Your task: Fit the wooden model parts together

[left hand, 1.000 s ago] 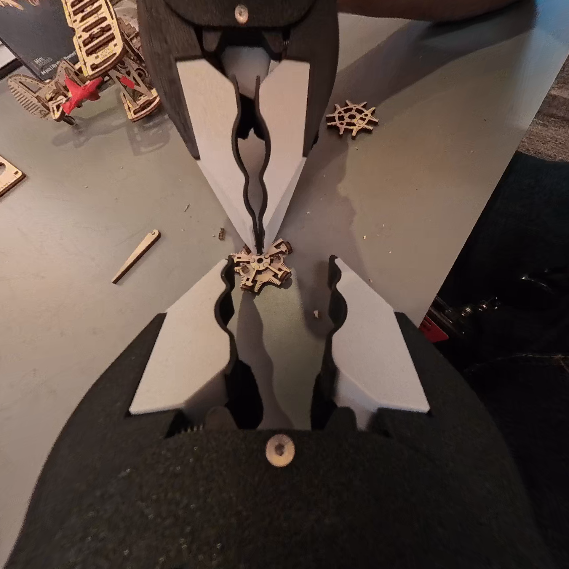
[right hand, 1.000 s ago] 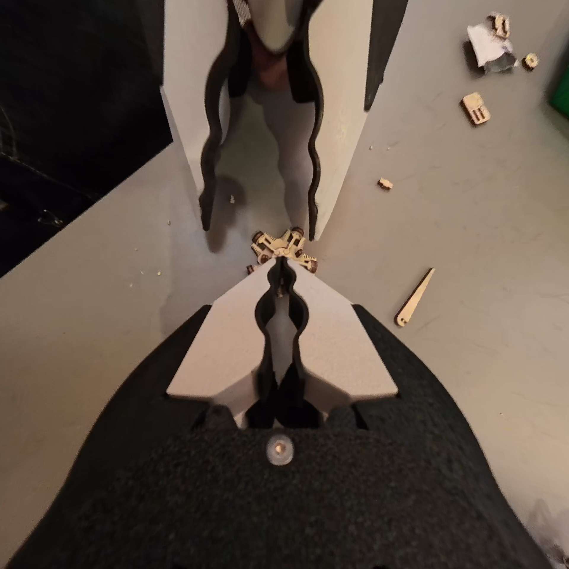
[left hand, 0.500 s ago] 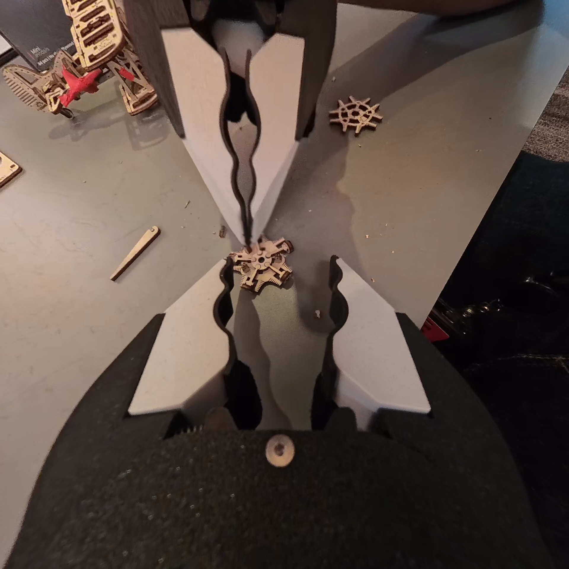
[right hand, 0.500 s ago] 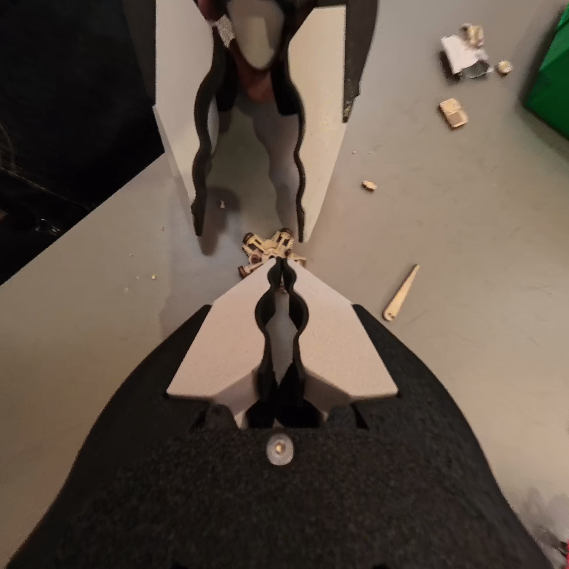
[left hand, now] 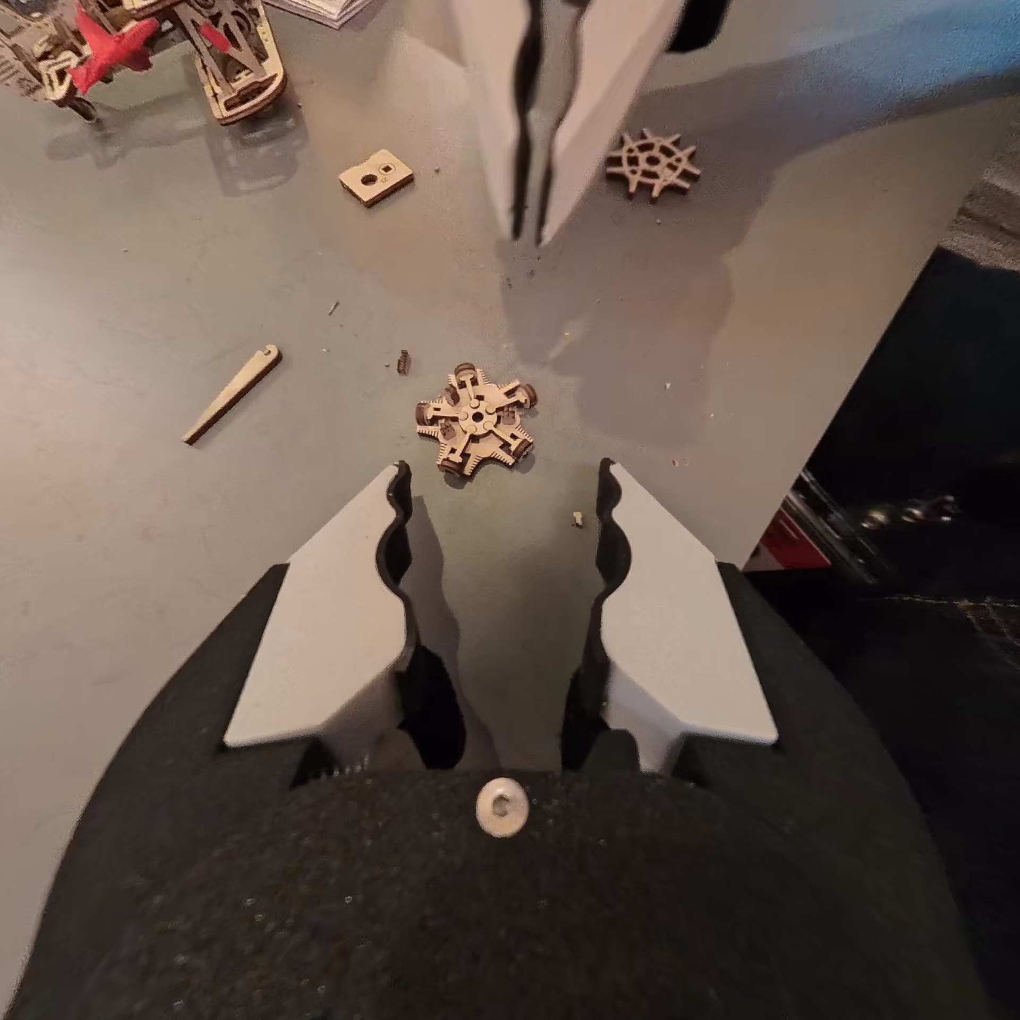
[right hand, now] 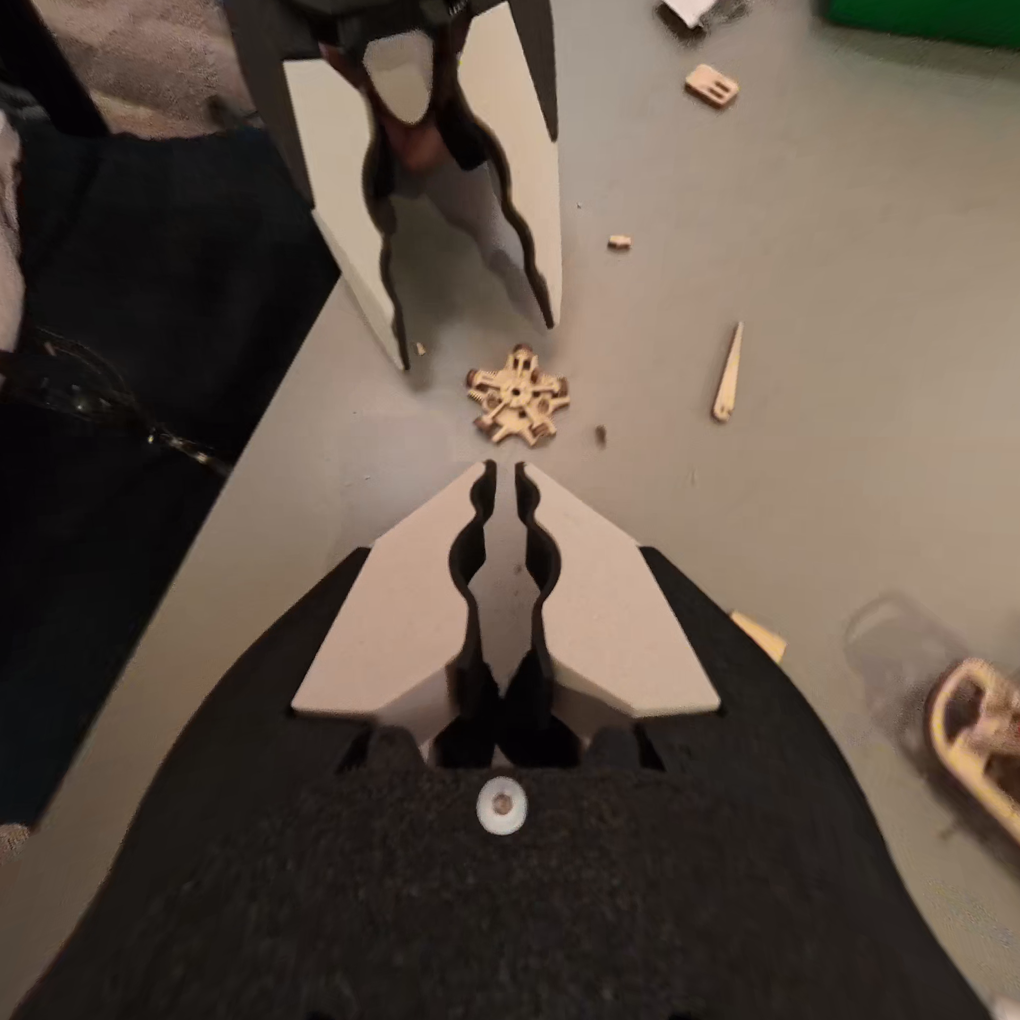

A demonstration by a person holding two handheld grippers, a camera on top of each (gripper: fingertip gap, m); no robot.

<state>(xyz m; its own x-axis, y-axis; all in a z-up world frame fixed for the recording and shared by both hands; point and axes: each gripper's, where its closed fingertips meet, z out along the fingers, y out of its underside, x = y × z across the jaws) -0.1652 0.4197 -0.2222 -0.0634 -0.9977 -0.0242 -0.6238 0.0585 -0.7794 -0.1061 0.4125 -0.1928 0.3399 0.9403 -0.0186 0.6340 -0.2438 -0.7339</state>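
Note:
A star-shaped wooden engine part [left hand: 474, 422] lies flat on the grey table, free of both grippers. My left gripper [left hand: 503, 469] is open and empty, its tips just short of the part. My right gripper [right hand: 503, 468] has its jaws parted by a narrow gap and holds nothing; it hangs a little back from the part [right hand: 516, 397]. The grippers face each other across the part. The right one shows blurred at the top of the left wrist view [left hand: 530, 237], and the left one at the top of the right wrist view [right hand: 474, 345].
A spoked wooden wheel [left hand: 653, 164], a small holed plate [left hand: 376, 176], a tapered wooden stick [left hand: 232, 394] and a tiny spring [left hand: 403, 361] lie around. A built model with a red propeller [left hand: 110, 55] stands far left. The table edge [left hand: 773, 497] runs close on the right. Tip to tip, the grippers are about 8 centimetres apart.
The right gripper has let go of the star-shaped part and drawn back from it, its tips parting slightly. The left gripper has also pulled back a little and stays open.

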